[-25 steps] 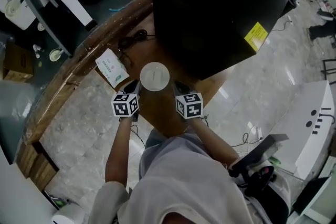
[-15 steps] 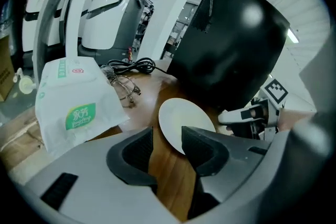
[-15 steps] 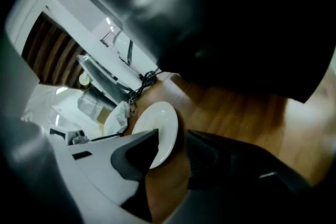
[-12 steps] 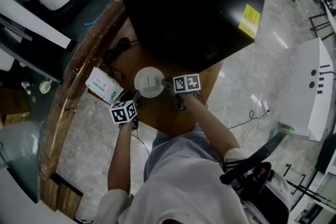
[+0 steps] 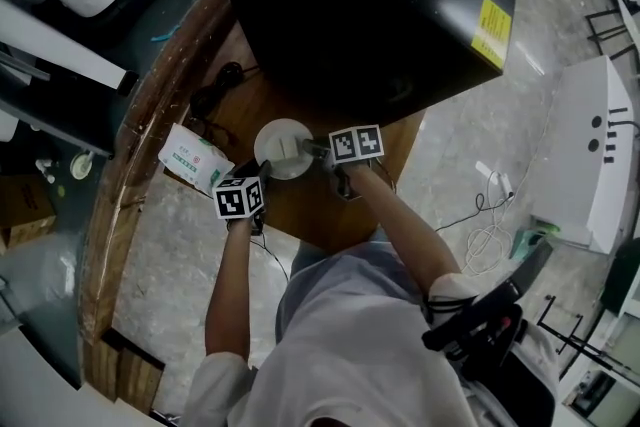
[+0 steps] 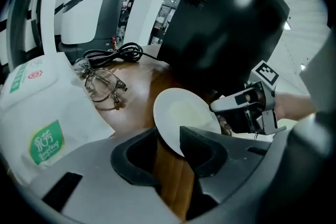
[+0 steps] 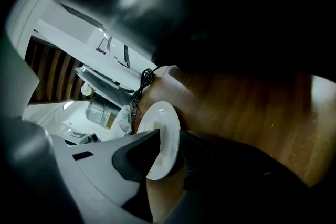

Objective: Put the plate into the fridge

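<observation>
A white plate (image 5: pixel 280 143) lies flat on the brown wooden table (image 5: pixel 330 215), in front of the black fridge (image 5: pixel 370 5). My right gripper (image 5: pixel 305 151) reaches in from the right. In the right gripper view the plate's rim (image 7: pixel 163 123) fills the gap of that gripper (image 7: pixel 169 152); its jaws are closing and both touch the plate. My left gripper (image 5: pixel 262 173) sits at the plate's near-left edge. Its jaws (image 6: pixel 170 147) are closing too, with the rim (image 6: pixel 181 113) between them and bare wood still showing beside one jaw.
A white and green tissue pack (image 5: pixel 195 158) lies left of the plate, with a pair of glasses (image 6: pixel 102 86) beside it. A coiled black cable (image 5: pixel 215 90) sits farther back. The fridge front stands just behind the plate. The table edge is near my body.
Since a second ago my right gripper has swung in over the plate's right edge. Both grippers' jaws have gone from shut to spread around the rim. The left gripper has barely moved.
</observation>
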The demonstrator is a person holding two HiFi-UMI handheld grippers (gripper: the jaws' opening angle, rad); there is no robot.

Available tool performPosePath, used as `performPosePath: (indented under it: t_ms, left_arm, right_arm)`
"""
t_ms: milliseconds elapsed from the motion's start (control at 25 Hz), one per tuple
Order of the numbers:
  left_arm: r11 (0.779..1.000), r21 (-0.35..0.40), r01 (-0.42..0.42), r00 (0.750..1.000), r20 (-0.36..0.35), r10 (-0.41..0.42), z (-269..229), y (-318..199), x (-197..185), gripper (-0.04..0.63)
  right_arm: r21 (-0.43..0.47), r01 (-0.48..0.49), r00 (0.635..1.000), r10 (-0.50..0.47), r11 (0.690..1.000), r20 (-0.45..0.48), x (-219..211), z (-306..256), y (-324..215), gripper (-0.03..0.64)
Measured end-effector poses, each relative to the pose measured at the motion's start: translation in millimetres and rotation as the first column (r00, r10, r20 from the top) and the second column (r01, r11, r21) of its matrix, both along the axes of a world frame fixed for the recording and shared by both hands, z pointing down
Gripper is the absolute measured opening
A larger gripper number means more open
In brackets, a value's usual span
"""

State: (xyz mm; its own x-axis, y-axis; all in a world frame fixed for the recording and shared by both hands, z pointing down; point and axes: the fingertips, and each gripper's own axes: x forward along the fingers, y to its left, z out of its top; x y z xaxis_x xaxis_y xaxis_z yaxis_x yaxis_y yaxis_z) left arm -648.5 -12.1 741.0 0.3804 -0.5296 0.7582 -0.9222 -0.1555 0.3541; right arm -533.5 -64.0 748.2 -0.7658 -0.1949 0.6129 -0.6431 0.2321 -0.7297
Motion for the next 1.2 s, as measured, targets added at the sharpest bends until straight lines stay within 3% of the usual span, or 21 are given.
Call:
performPosePath:
  t_ms: [120,280,560,760,1000,1200]
  left_arm:
    - [1.0,0.013,0.018,1.0,-0.013,-0.018,-0.3,-2.1,-4.0,0.129]
    - [1.0,0.025,0.016,1.0,-0.001,-0.016,0.5,-1.0,-5.7,0.127]
    - [1.0,0.018,0.022,1.0,-0.017,-0.021,4.1,-6.0,-10.4,0.127]
    - [1.0,0.016,0.009,1.0,0.002,-0.009,5.2,-0.2,-10.2,0.114]
    - [1.0,0.012,0.022,1.0,-0.001,-0.022,1.7,-2.0,13.3,0.109]
    - [0.999,0.022,0.025,1.0,0.01,-0.025,4.8,4.3,16.9,0.109]
  right_arm:
    - [-0.019,-0.035,0.999,0.036,0.999,0.032,-1.3,0.1,-1.3,0.114]
    - [-0.141,-0.097,0.98,0.12,0.985,0.16,-2.4,-1.5,0.9,0.094]
    - [-0.261,0.004,0.967,0.063,0.965,0.248,-7.0,3.0,18.2,0.064]
    - [-0.343,0.075,0.932,0.057,0.936,0.359,-5.0,0.5,52.8,0.036]
    - [-0.372,-0.022,0.916,0.169,0.928,0.365,20.0,1.2,48.8,0.035]
    - [-0.364,-0.055,0.915,0.193,0.93,0.355,23.8,5.1,54.5,0.028]
